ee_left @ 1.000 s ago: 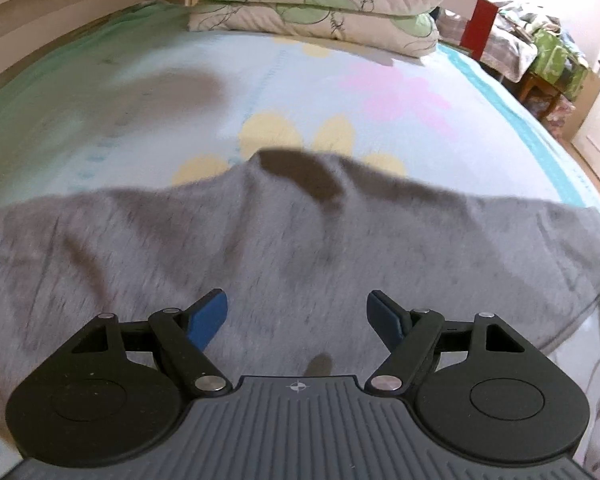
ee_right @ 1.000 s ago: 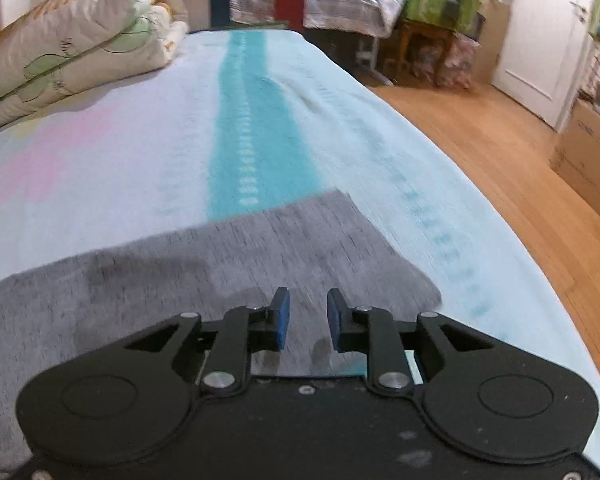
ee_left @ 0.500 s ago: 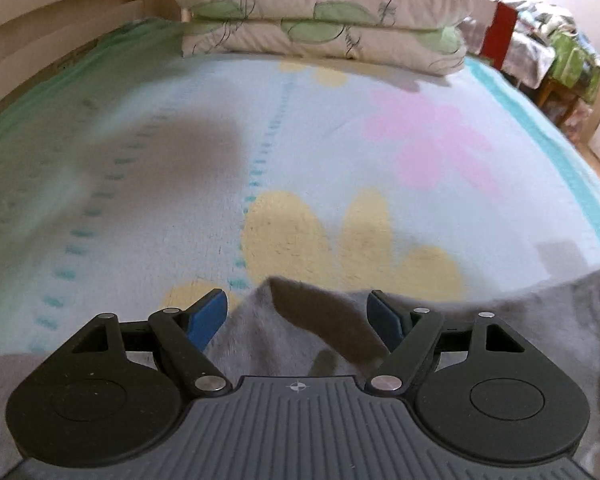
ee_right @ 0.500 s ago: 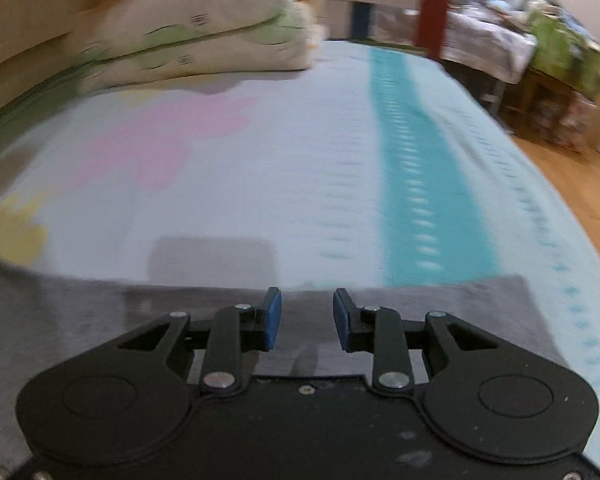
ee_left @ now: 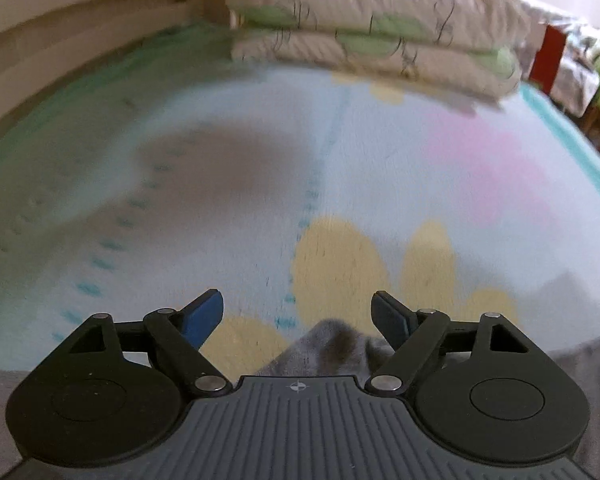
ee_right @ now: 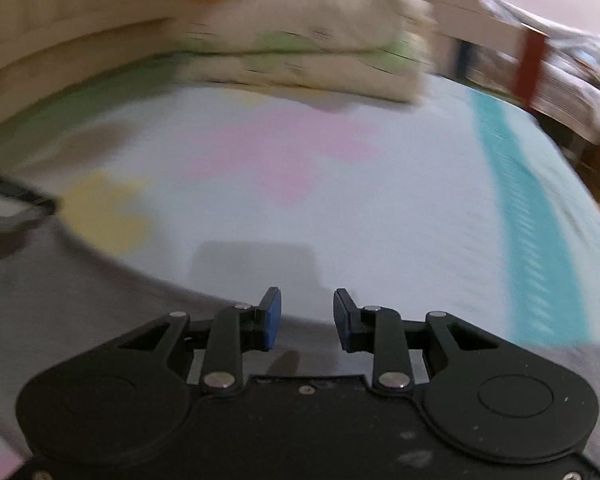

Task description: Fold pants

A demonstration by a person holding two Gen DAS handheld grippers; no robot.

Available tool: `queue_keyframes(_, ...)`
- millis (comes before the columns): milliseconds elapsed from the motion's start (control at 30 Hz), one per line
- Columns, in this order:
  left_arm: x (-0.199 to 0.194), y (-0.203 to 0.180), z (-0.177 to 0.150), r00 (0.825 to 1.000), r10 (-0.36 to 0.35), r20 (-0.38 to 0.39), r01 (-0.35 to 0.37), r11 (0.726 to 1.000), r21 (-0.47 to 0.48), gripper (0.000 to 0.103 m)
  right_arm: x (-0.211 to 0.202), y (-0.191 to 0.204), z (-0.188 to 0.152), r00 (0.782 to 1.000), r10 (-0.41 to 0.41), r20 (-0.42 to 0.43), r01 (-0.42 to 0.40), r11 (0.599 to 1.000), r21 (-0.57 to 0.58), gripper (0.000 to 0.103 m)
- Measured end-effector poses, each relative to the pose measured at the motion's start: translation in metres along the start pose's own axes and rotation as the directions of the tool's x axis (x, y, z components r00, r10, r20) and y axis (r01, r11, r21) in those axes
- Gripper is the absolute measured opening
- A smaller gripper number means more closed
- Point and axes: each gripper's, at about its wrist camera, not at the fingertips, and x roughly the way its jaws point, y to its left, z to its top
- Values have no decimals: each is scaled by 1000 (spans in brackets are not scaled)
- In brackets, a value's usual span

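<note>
The grey pants [ee_left: 340,344] lay flat on the bed sheet [ee_left: 260,184], along its near edge. In the left wrist view a raised peak of the grey fabric stood just below the gap between the blue pads. The left gripper [ee_left: 298,312] had its fingers wide apart, its jaws having just been opening; the fabric peak sat low between them, with neither pad pressing on it. The right gripper [ee_right: 307,316] hovered over the far edge of the pants [ee_right: 100,308], its fingers part-way apart, having just been opening, with nothing gripped between them. A folded quilt [ee_left: 380,28] lay at the head of the bed. Both views were blurred
</note>
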Motion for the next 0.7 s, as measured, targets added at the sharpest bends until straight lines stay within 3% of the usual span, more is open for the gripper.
queue_keyframes(233, -29, -18, -31, 1000, -23, 20, 21, 992, 125, 81, 25, 92, 15, 969, 245, -14, -245, 967, -68, 31)
queue_keyframes(400, -18, 1, -37, 1000, 7, -18, -6, 999, 41, 81, 46, 144, 29, 939, 344, -20, -344, 928, -147, 25)
queue_keyframes(533, -8, 19, -37, 998, 52, -40, -51, 999, 12, 81, 66, 169, 33, 930, 365, -47, -367, 911, -190, 24)
queue_keyframes(633, -1, 34, -46, 997, 51, -55, -51, 999, 0, 84, 85, 176, 27, 964, 253, -82, -265, 937, -229, 11)
queue_keyframes(700, -3, 36, -47, 997, 60, -46, -60, 998, 7, 84, 93, 161, 25, 974, 215, -68, -224, 957, -184, 6)
